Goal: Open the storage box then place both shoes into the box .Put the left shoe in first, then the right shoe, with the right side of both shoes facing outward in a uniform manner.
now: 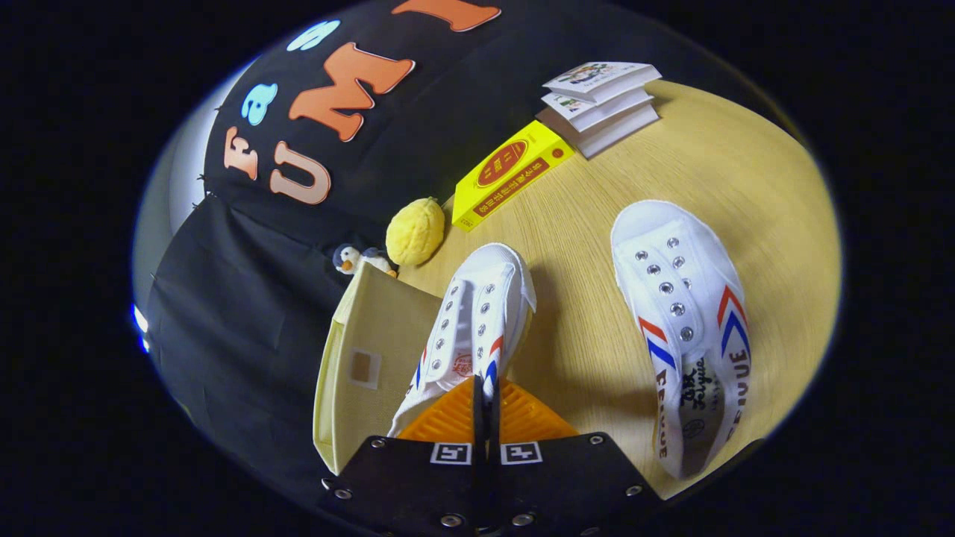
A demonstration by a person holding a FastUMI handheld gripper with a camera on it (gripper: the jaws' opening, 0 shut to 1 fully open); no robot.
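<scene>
Gripper has its two orange fingers drawn together on the rim of a white canvas shoe, clamped near the heel end of the opening; only a thin dark seam shows between the pads. The held shoe runs straight ahead of the fingers, toe pointing away toward the yellow book, and it looks tipped onto one side, not flat on its sole, with the lace eyelets turned up to the camera. The storage box, a pale cream fabric one, lies immediately beside the held shoe on the side toward the black cloth, its flap or wall touching or nearly touching the shoe's side; whether the lid is fully open cannot be told from this angle. The second shoe rests flat on the wooden table, well apart on the opposite side from the box, its long axis roughly parallel to the held one, toe also away. So the coming move is, by my reading, a short sideways carry from the fingers toward the box, keeping the shoe's length in line with the box. Risk: a one-edge pinch lets the shoe swing. Beyond the box sit a yellow plush ball and a small toy penguin; a stack of white books lies farther off.
</scene>
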